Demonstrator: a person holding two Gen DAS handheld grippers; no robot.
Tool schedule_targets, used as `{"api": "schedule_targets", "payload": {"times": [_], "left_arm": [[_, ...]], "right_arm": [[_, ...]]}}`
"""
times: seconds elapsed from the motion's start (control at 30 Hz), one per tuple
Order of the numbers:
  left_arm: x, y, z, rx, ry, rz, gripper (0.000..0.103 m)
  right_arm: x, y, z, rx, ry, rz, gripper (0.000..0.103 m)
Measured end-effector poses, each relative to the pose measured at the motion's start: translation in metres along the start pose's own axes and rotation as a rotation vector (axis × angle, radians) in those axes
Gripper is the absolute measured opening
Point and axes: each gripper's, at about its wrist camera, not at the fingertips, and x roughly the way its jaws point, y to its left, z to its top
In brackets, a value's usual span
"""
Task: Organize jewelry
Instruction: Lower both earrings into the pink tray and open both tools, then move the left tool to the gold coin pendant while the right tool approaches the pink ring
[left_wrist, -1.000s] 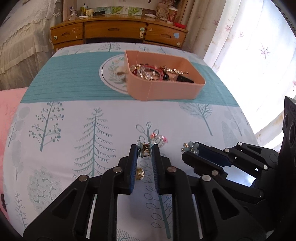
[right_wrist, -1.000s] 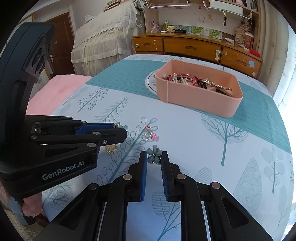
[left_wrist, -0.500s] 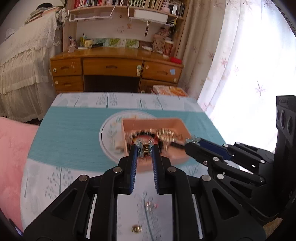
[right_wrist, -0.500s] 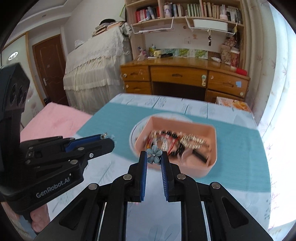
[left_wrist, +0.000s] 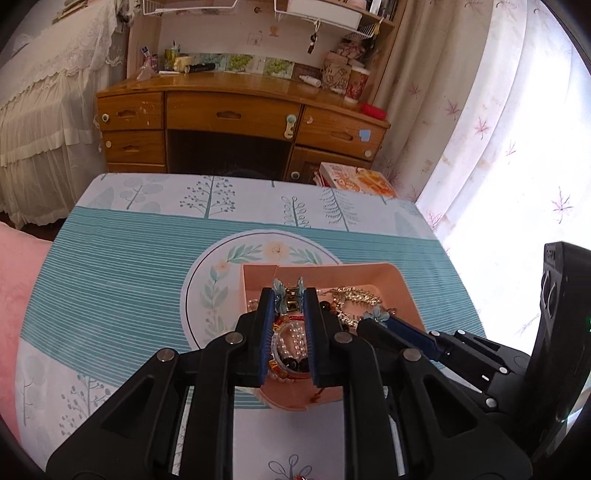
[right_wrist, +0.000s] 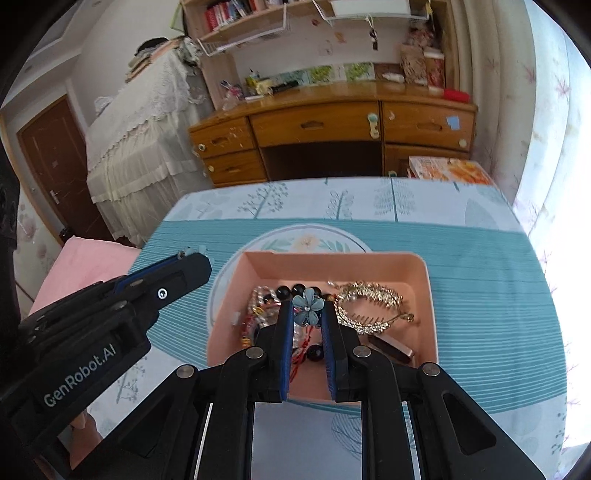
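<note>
Left wrist: tree-print tablecloth (left_wrist: 122, 266), wooden desk (left_wrist: 236, 122).

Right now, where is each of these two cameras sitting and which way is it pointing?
Left wrist view: sits on the left gripper, looking forward along its fingers and down into the pink tray; the fingers pinch a small hair claw, and the right gripper shows at right.
Right wrist view: sits on the right gripper, facing the same way over the tray; its fingers hold a blue flower clip, and the left gripper shows at left.
Shared: the tray of jewelry, the tablecloth, the wooden desk.
</note>
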Motion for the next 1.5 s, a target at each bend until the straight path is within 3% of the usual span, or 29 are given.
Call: {"api": "schedule_targets", "payload": {"times": [0.3, 0.47, 0.73, 1.2, 1.5], "left_arm": [[0.025, 0.003, -0.009, 0.034, 0.07, 0.006, 0.017], [0.011, 0.006, -0.016, 0.032, 0.046, -0.004, 0.058], [-0.03, 0.011, -0.031, 0.006, 0.001, -0.017, 0.059], [-0.113, 0.013, -0.063, 0.039, -0.13, 0.028, 0.059], [-0.146, 0.017, -0.083, 0.01, -0.103, 0.012, 0.059]], "right_arm": [[0.043, -0.011, -0.015, 0.013, 0.061, -0.033, 0.016], [0.039, -0.016, -0.016, 0.01, 0.042, -0.052, 0.024], [0.008, -0.01, -0.026, 0.003, 0.0, -0.064, 0.024], [-0.063, 0.018, -0.061, -0.03, -0.052, -0.043, 0.024], [-0.103, 0.041, -0.082, -0.07, -0.071, -0.018, 0.024]]}}
